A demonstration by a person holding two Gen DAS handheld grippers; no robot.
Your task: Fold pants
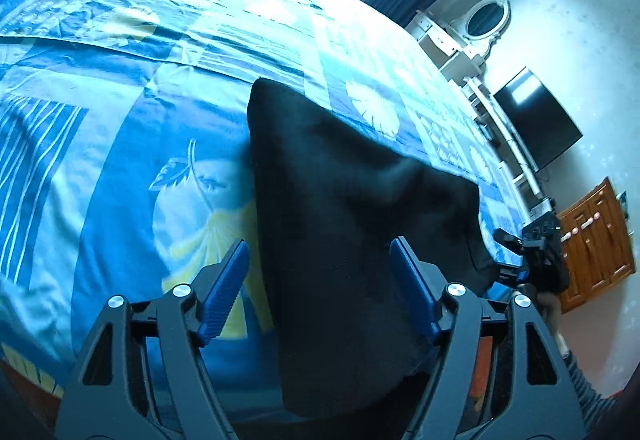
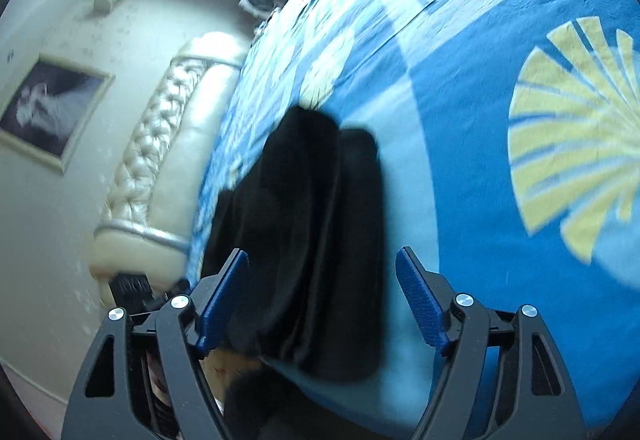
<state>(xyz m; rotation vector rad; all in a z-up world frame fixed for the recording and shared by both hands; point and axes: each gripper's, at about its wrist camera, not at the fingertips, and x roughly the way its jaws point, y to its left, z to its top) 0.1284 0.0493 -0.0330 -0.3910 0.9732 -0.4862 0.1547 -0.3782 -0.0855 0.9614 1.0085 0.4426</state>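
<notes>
We judge the fold partly done: the black pants (image 1: pixel 344 207) lie doubled lengthwise on the bed (image 1: pixel 120 167), both left gripper (image 1: pixel 320 292) and right gripper (image 2: pixel 322 298) jaws spread and released above them, crosswise folds remaining.

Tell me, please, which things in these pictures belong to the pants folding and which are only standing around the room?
Belonging to the job:
- black pants, lying on the bed
- left tongs, open
- right tongs, open
- blue patterned bedspread, the work surface

Just standing about:
- oval mirror
- dark screen
- wooden cabinet
- framed picture
- padded headboard
</notes>
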